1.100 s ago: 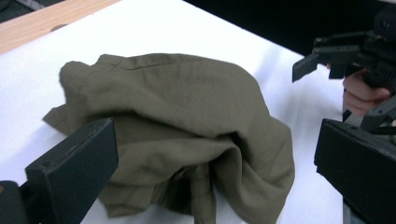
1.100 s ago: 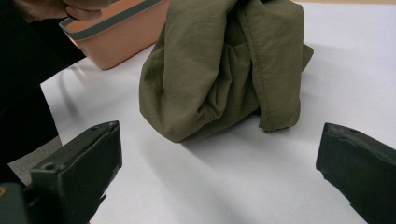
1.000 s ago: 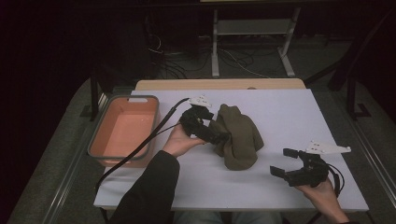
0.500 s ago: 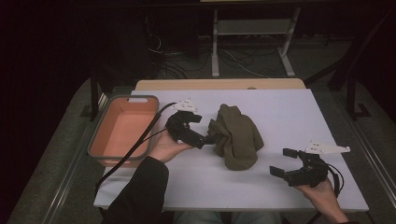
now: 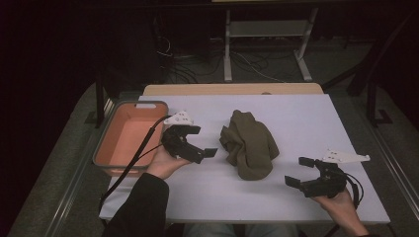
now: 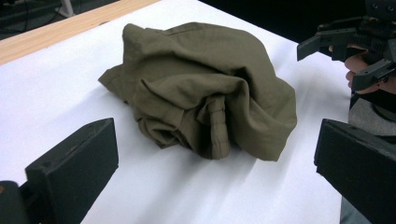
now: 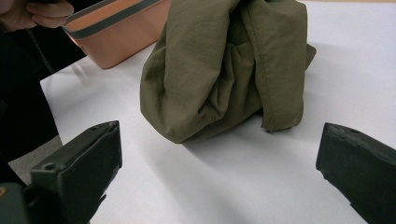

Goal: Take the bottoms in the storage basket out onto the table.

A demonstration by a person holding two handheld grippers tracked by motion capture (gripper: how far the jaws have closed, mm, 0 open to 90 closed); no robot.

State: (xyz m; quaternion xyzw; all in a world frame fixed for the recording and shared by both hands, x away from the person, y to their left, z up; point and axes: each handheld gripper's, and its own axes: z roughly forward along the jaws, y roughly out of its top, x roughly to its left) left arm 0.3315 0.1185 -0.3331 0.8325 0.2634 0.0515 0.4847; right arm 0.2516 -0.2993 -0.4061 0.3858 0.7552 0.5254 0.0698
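Since both the left claw (image 5: pixel 196 142) and right claw (image 5: pixel 299 171) hang spread and empty, the crumpled olive cloth (image 5: pixel 249 143) at frame centre lies loose. A pinch on one fold could merely drag it across the white surface (image 5: pixel 296 113).

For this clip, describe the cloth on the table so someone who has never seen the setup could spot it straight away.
Start from the white table and look near its middle, right of the orange bin at the left edge. The cloth lies there as a crumpled olive-green heap, between the open left tongs and the open right tongs, touching neither. It is the table's one soft, dark green thing.
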